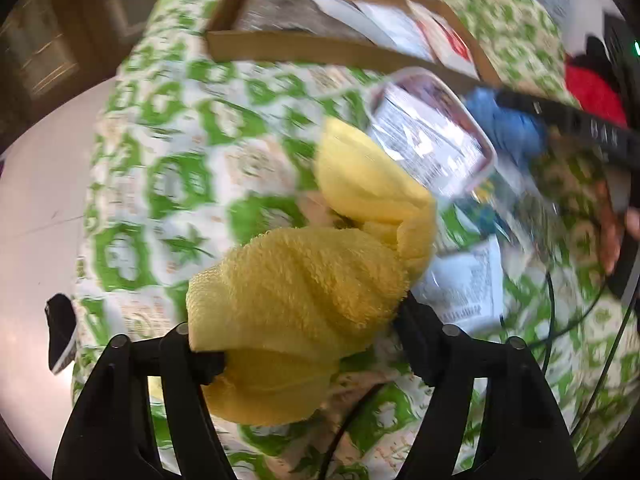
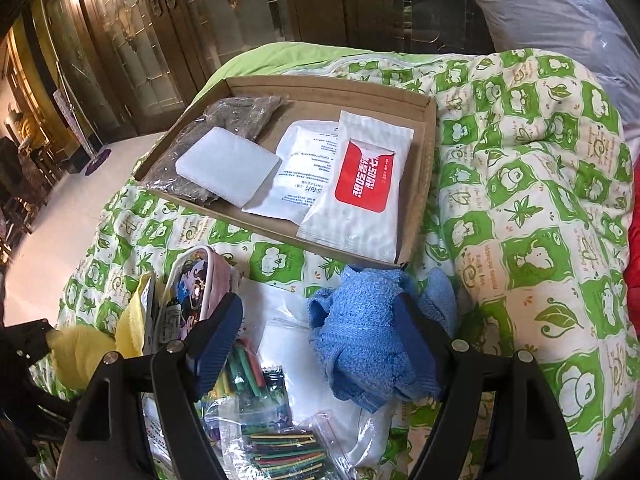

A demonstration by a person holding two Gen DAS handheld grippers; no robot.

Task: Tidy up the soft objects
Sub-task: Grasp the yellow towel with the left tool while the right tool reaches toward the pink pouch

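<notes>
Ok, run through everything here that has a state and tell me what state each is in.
Left gripper: shut on the yellow towel.
Right gripper: jaws apart, blue towel against one finger, not pinched.
Cardboard box: open, packets lying flat inside.
Red-label pouch: sealed, in the box.
Zip bag of coloured sticks: closed, lying flat on the quilt.

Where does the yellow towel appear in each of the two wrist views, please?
Left wrist view: the yellow towel fills the lower centre, bunched between the left gripper's fingers.
Right wrist view: the same towel shows only at the lower left edge, beside the pink patterned pouch.
Shared landmark: the shallow cardboard box on the green-and-white quilt.
</notes>
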